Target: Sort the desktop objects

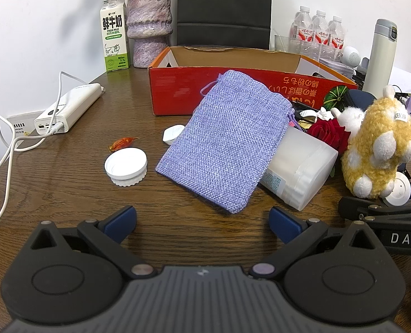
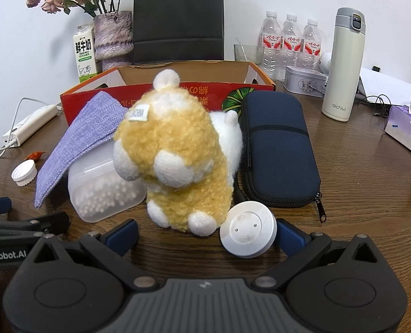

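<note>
- On the desk, the red box (image 1: 233, 94) is sitting empty as far as I can see, so sorting is looking barely started.
- Purple pouch (image 1: 222, 144) is lying over the clear tub (image 1: 302, 172), stuffed toy (image 2: 172, 155) and navy case (image 2: 277, 149) are waiting beside it.
- White puck (image 2: 248, 233) and cap (image 1: 125, 166) are lying loose too.
- Left gripper (image 1: 202, 222) and right gripper (image 2: 205, 234) are both hanging wide open, holding nothing.

Both the left gripper (image 1: 202, 223) and the right gripper (image 2: 207, 234) have black linkage arms, silver pivot pins and a ribbed grey body. Their fingers (image 1: 122, 222) carry blue pads. White lettering marks each one's side.
</note>
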The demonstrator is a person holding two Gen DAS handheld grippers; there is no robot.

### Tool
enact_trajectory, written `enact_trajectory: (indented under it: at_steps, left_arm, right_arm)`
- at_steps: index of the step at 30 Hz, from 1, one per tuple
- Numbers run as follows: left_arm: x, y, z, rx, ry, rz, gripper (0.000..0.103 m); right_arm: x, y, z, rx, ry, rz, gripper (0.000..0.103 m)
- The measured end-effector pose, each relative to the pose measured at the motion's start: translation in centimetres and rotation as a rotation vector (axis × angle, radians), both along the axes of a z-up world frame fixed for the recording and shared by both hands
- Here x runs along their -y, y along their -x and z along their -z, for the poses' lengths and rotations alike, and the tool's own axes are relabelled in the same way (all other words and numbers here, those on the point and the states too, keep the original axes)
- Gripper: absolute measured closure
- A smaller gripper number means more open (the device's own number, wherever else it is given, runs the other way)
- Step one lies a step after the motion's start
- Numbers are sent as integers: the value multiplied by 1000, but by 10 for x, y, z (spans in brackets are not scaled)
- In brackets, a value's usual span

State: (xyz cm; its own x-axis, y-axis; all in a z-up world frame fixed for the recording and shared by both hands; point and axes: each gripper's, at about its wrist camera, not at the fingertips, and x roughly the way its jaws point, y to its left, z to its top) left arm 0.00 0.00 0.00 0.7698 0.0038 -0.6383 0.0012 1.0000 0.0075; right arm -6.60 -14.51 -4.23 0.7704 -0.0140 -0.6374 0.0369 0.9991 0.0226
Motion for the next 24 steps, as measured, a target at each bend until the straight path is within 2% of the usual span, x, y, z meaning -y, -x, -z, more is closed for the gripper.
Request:
enact_trajectory:
  at_steps: [24]
  left_arm:
    - [0, 0, 0, 0, 0, 0, 0]
  right_arm:
    - [1, 1, 0, 3, -7, 0, 0]
